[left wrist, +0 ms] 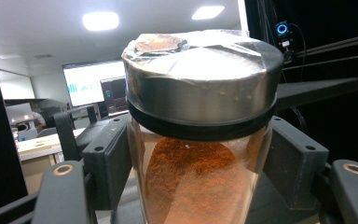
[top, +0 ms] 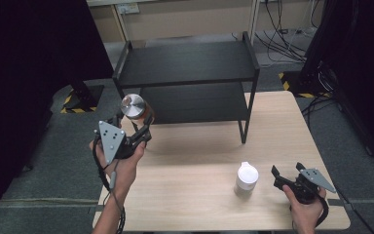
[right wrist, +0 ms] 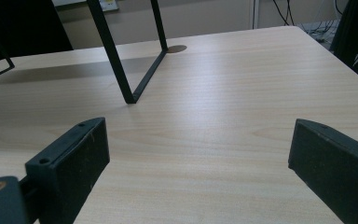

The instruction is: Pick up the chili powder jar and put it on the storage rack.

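we are seeing the wooden counter [top: 195, 161] carrying a black two-tier shelf [top: 187, 63] at its far side. near the right, a white bottle [top: 246, 179] is standing just left of our right gripper [top: 286, 179], jaws gaping wide and holding nothing. our left gripper [top: 135, 127] is clamping a spice jar [left wrist: 200, 140] of orange powder, raised at the shelf's left front.

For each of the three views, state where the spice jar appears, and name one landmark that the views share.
High view: the spice jar is left of centre, held up in the left gripper, in front of the rack's left end.
Left gripper view: the jar stands centre frame between the jaws, steel lid on top.
Right gripper view: not in it.
Shared landmark: the black rack.
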A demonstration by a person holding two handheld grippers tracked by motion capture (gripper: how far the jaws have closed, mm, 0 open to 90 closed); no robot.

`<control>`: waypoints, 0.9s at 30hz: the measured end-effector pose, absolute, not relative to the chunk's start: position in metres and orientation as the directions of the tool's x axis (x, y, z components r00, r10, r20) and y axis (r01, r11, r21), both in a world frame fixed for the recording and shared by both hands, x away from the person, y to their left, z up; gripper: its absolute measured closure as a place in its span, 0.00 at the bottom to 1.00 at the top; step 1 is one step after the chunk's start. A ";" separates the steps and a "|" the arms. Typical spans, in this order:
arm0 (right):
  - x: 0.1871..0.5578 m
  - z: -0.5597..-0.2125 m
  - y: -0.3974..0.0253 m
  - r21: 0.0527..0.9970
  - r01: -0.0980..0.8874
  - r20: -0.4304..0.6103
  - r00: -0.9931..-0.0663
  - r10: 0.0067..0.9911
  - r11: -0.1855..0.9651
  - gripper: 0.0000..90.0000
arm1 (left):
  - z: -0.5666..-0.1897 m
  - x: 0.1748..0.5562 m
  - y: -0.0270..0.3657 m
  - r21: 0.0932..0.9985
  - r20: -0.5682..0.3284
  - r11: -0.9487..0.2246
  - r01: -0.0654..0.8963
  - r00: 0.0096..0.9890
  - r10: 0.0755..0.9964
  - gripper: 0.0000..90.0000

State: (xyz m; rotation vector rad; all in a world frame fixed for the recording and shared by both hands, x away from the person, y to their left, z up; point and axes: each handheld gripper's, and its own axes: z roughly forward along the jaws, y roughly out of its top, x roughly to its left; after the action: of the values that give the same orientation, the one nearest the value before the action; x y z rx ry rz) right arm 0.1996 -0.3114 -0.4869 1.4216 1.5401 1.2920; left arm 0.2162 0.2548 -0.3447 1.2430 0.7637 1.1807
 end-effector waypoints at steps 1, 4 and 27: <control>0.200 -0.487 -0.311 0.946 0.312 0.146 -0.185 0.972 -0.082 0.06 | -0.343 0.217 0.255 0.965 0.153 -0.085 -0.250 0.269 0.951 0.34; 0.200 -0.487 -0.311 0.946 0.313 0.147 -0.185 0.972 -0.083 0.06 | -0.338 0.220 0.255 0.964 0.152 -0.083 -0.254 0.263 0.953 0.34; 0.201 -0.486 -0.312 0.944 0.319 0.150 -0.184 0.971 -0.085 0.06 | -0.292 0.246 0.255 0.968 0.132 -0.072 -0.242 0.242 0.961 0.34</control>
State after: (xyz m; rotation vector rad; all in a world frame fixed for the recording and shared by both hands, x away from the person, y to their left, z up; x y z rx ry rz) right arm 0.2007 -0.3120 -0.4861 1.4291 1.5434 1.2913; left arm 0.2462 0.2551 -0.2924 1.2211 0.7986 1.1905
